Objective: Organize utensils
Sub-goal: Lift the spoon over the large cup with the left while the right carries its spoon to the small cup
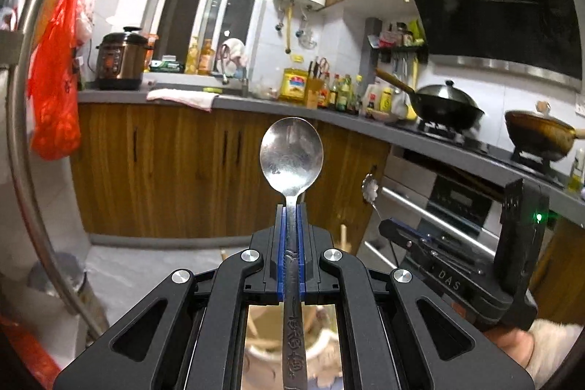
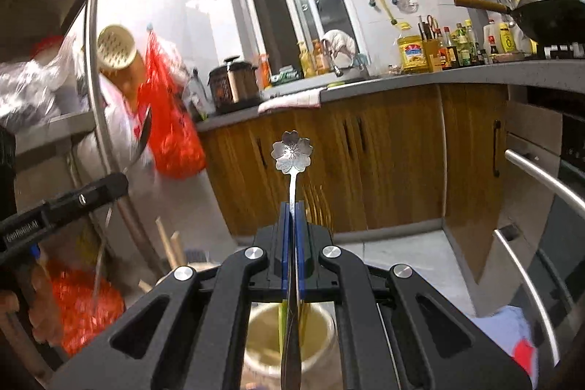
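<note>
Holding level and aimed across the kitchen, the left tool (image 1: 291,207) sits well above the floor, its view running toward the wooden cabinets (image 1: 175,170) under the grey worktop (image 1: 256,103). Blue pads clenched on the handle of a steel spoon (image 1: 291,152); bowl stands upright past the fingertips, handle runs back between the arms of the tool. Below it, through the frame opening, a pale container (image 1: 292,346) with wooden sticks, blurred.

Right tool (image 2: 291,207) held alongside, to the right of the left one, tilted a little so the room leans. Pads clamped on the thin stem of a flower-shaped spoon (image 2: 291,152); flower head upright and clear of the pads. Directly beneath, a cream utensil holder (image 2: 289,342), open mouth up, the spoon's lower end hanging over or into it, cannot tell which.

Each tool shows in the other's view: right tool at the right edge of the left view with the flower head poking out; left tool at the left edge of the right view, spoon handle trailing down.

Surroundings: metal shelf rack (image 2: 95,61) near left, red plastic bag (image 2: 172,134) hanging beside it. On the far worktop, pressure cooker (image 1: 122,59), pink cloth (image 1: 182,97), oil bottle (image 1: 292,84), black wok (image 1: 446,105) on the hob. Oven handles (image 2: 541,170) near right. Both spoons hang in open air.
</note>
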{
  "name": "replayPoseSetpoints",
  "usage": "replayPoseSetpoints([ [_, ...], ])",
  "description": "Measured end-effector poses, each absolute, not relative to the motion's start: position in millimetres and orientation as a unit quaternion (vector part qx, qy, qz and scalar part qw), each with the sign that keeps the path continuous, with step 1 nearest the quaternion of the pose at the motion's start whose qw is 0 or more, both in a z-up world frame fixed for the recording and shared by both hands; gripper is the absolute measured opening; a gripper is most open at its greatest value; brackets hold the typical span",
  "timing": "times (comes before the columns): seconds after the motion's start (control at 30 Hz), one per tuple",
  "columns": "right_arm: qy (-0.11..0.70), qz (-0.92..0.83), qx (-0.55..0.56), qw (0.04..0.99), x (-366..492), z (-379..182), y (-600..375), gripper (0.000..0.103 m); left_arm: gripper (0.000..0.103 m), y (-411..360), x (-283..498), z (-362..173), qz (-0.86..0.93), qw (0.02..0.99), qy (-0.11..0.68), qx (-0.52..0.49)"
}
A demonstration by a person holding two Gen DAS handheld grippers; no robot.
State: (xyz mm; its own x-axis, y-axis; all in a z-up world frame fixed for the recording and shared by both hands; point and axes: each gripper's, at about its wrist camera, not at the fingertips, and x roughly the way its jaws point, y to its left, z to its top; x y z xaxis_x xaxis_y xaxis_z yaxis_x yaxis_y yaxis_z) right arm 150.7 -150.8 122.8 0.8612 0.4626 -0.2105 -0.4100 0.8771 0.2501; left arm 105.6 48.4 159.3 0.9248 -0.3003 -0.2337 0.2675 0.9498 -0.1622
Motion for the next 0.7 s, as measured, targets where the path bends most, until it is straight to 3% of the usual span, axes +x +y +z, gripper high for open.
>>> replayPoseSetpoints([
  [0.23,0.081,0.232,0.129,0.961,164.1,113.5,-144.1,0.003,0.006,49.4,128.5,144.9,-0.123,0.985,0.099,-0.076],
  [0.7,0.075,0.222,0.106,0.966,166.6,87.7,-129.9,0.003,0.006,36.6,134.0,114.1,-0.118,0.987,0.093,-0.062],
])
